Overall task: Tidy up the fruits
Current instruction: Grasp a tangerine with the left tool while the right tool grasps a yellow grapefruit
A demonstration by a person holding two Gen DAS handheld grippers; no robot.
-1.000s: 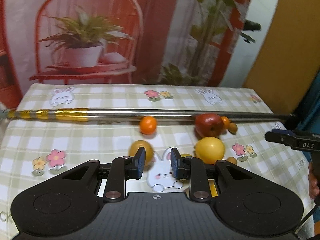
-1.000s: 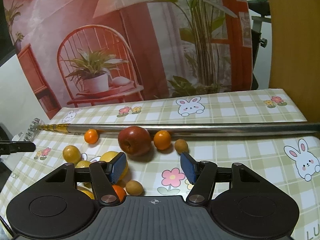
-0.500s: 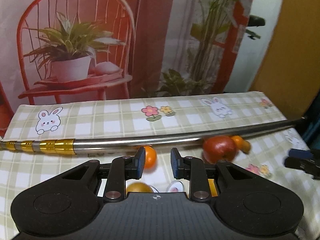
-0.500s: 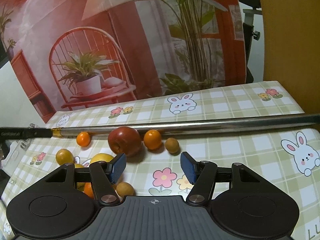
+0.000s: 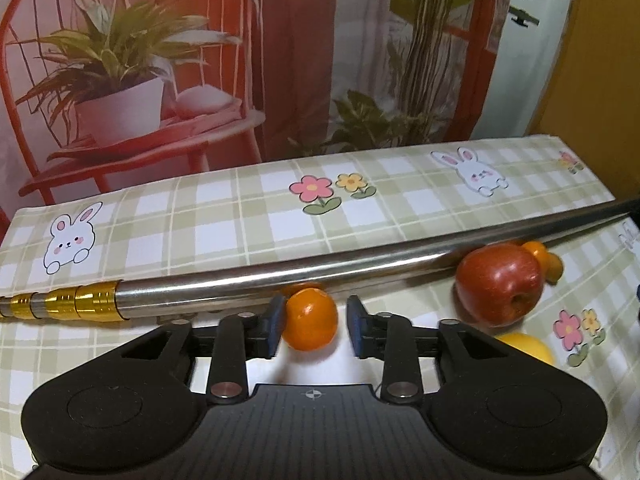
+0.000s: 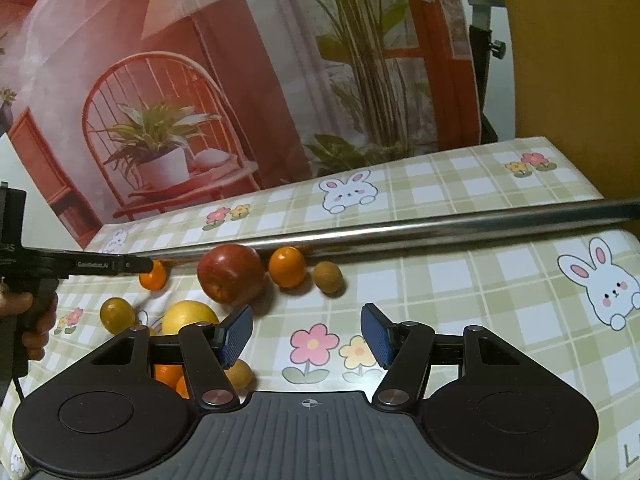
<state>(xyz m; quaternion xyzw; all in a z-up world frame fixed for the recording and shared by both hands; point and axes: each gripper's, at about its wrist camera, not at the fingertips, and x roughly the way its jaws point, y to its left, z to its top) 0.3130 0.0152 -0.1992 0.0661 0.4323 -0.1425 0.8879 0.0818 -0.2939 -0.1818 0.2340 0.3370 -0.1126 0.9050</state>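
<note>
Left hand-held gripper [image 5: 312,322]: jaws opening, a small orange [image 5: 311,319] between the pads, left pad touching or nearly so, a gap on the right; no clamp. Seen from the right wrist camera, this gripper's side reads "GenRobot.AI" in white; the person's hand [image 6: 28,320] grips its handle at the left edge. Right hand-held gripper [image 6: 307,336]: jaws apart, nothing between them, only tablecloth with a printed flower beneath. Lettering at the cloth's lower right corner starts with "L"; rest cut off. A long steel pole [image 5: 320,276] with gold bands at its left end lies across the table [image 5: 240,216], just behind the fruit; the small orange sits close against it. Apple [image 6: 230,274], red, glossy, beside the pole; right of it a second orange [image 6: 287,266], then a small brown fruit [image 6: 327,277]. Nearer: a yellow lemon [image 6: 188,316] and a small yellow-green fruit [image 6: 116,312]; more orange pieces partly hidden behind the right gripper's body. Cloth: green check with rabbits and flowers. Backdrop [image 6: 200,60]: printed red chair and potted plant.
</note>
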